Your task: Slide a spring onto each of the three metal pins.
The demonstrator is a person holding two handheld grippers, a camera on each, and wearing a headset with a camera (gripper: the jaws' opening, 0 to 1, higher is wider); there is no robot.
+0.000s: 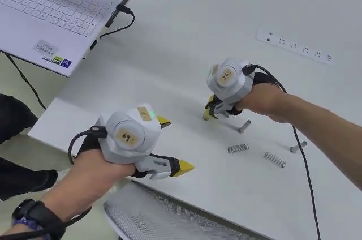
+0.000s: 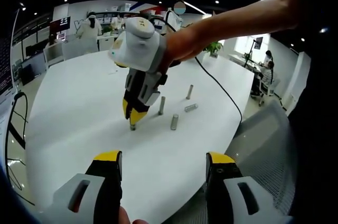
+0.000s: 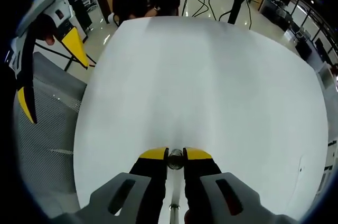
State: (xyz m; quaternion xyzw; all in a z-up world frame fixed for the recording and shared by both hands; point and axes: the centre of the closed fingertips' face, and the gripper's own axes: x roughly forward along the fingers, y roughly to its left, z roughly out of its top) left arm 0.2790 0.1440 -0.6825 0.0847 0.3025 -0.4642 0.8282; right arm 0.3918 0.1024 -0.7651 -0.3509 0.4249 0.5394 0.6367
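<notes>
**Two springs [image 1: 238, 148] [image 1: 274, 159] lie loose while my right claw [image 3: 175, 155] pinches a metal pin [image 3: 175, 159]**

Both of my right claw's jaws are closed tight on the metal pin. In the right gripper view its round end sits between the yellow tips, and its shaft runs back between the fingers. From the head view, this claw points down at the white table [image 1: 186, 42], with the tips at or just above the surface. I cannot tell whether a spring is on that pin.

My left claw [image 1: 174, 144] is spread wide and holds nothing. It hangs near the table's near edge, well apart from the right claw. In the left gripper view, bare table shows between my yellow tips, and the right claw shows beyond them.

A second pin [image 1: 244, 126] lies just beside the right claw. A third pin [image 1: 298, 147] lies farther along to the right. The springs lie on their sides between those two pins, apart from each other and touching neither.

A laptop [image 1: 51, 2] sits on the far left corner of the table, and a power strip [image 1: 294, 45] lies along its far side. A mesh chair back [image 1: 141, 211] shows below the near edge.
</notes>
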